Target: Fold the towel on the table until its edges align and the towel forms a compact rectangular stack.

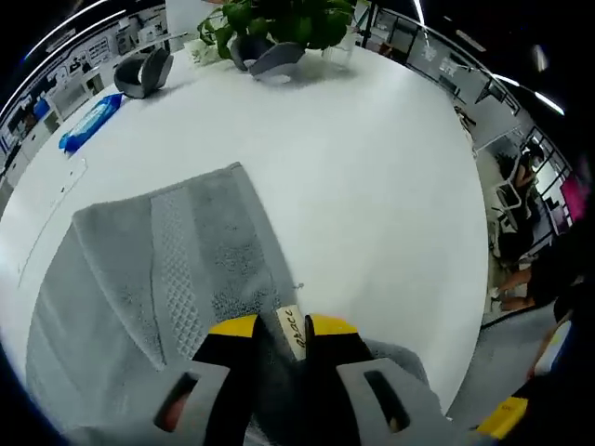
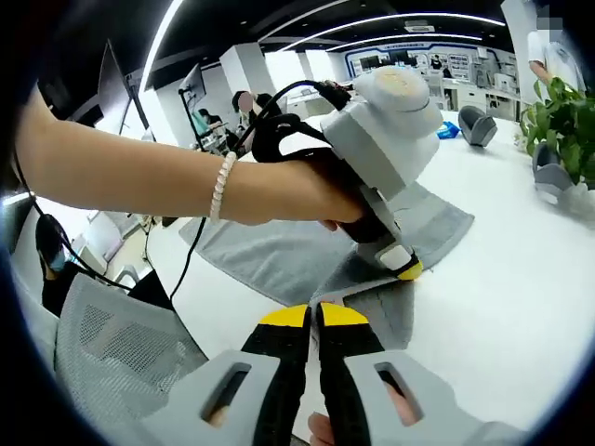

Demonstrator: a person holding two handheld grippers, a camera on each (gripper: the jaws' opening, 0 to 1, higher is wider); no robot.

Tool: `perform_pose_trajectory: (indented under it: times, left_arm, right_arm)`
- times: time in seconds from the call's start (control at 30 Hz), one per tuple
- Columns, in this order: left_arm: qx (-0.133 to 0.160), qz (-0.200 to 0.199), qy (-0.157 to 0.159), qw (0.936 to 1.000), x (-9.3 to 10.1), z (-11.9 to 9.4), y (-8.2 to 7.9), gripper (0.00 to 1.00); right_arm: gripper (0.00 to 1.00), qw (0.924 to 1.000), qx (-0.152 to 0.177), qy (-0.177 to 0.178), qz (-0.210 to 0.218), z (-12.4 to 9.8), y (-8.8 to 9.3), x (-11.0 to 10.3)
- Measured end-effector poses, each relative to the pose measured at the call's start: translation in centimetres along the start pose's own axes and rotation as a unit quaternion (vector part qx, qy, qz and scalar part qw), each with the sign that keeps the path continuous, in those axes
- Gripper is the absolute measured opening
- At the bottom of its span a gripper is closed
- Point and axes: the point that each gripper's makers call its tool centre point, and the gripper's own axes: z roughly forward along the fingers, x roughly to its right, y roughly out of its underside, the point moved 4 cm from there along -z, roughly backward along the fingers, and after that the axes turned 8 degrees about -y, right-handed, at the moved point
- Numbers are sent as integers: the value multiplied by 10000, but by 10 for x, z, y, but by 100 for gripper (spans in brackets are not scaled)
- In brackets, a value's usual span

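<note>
A grey towel [image 1: 167,279] lies partly folded on the white table [image 1: 372,186]. My left gripper [image 1: 284,327] is shut on a raised fold of it, with the towel's white label between the yellow tips. In the right gripper view a person's hand holds that left gripper [image 2: 404,265] down on the towel [image 2: 279,251], near a doubled-over corner. My right gripper [image 2: 312,314] has its yellow-tipped jaws pressed together at the towel's near edge. No cloth shows between them.
A potted plant [image 1: 279,23], two grey holders [image 1: 144,72] and a blue packet [image 1: 88,123] stand at the table's far side. A mesh office chair [image 2: 121,353] is at the near table edge. People sit at desks beyond [image 1: 521,172].
</note>
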Motion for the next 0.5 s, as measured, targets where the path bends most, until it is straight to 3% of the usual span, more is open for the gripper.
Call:
perform_pose_trajectory:
  times: [0.1,0.17,0.5]
  left_arm:
    - [139,-38,-27,9999,1,8,-7,24]
    - [218,94,-176,9996,-2,14,-13,20]
    - [263,-35,-200,9994,-5,26,-36,19]
  right_arm:
    - [0,10000,-5,-15,87,0,1,0]
    - [0,10000,-19,29,63,1,2,1]
    - [0,9990,94,250,361,-5,1,14]
